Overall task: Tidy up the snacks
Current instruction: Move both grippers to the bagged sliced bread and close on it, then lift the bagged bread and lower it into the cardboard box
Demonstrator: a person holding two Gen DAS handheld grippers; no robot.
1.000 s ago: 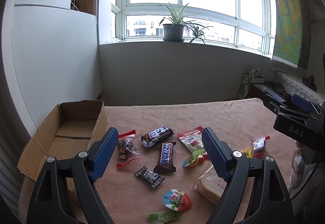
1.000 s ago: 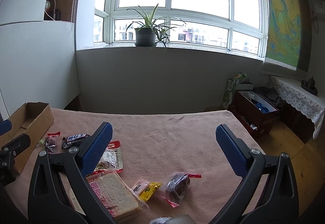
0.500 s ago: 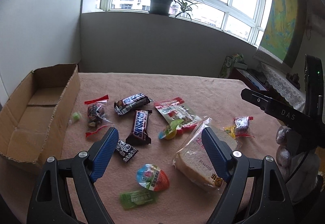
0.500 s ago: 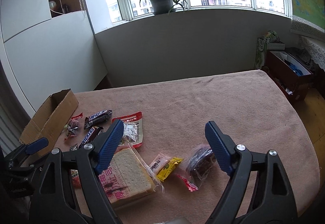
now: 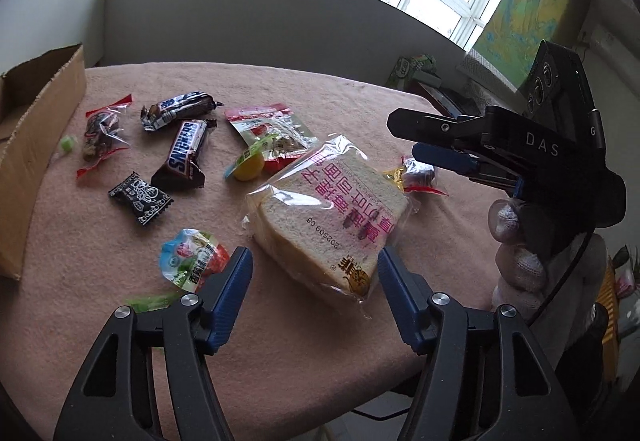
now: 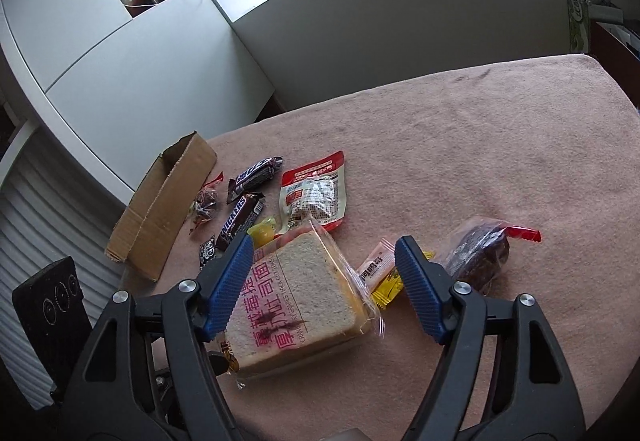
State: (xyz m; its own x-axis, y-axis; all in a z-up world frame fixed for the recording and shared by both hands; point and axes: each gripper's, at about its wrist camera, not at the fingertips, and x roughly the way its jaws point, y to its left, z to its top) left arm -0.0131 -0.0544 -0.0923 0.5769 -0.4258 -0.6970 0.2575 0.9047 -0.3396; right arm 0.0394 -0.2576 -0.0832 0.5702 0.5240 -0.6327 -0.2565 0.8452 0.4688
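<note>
Both grippers hang over a table (image 6: 500,129) covered in pinkish cloth, and both frame the same thing: a wrapped slice of toast (image 5: 328,217). The left gripper (image 5: 314,291) has its jaws closing, and the near corner of the toast lies between the blue pads, but neither pad touches the wrapper. Ahead of its left jaw lie a jelly cup (image 5: 190,261) just beyond the pad, a black candy (image 5: 140,197), a Snickers bar (image 5: 184,153) and a second chocolate bar (image 5: 180,109), with a cardboard box (image 5: 32,145) standing open far to that side. Straight ahead past the toast sit a yellow jelly cup (image 5: 250,167) and a red-edged snack pouch (image 5: 272,131). The right gripper (image 6: 324,279) also has its jaws closing; the toast lies below and between them, nearer the left pad, with no pad pressing on it. A small cream packet (image 6: 374,267) overlapping a yellow packet (image 6: 388,287) lies just inside its right jaw, and a clear bag of dark snacks (image 6: 478,253) rests just outside that jaw. In the left wrist view the right gripper shows off to the right of the jaws, carried by a gloved hand (image 5: 520,245), its tips above a small candy (image 5: 418,175).
</note>
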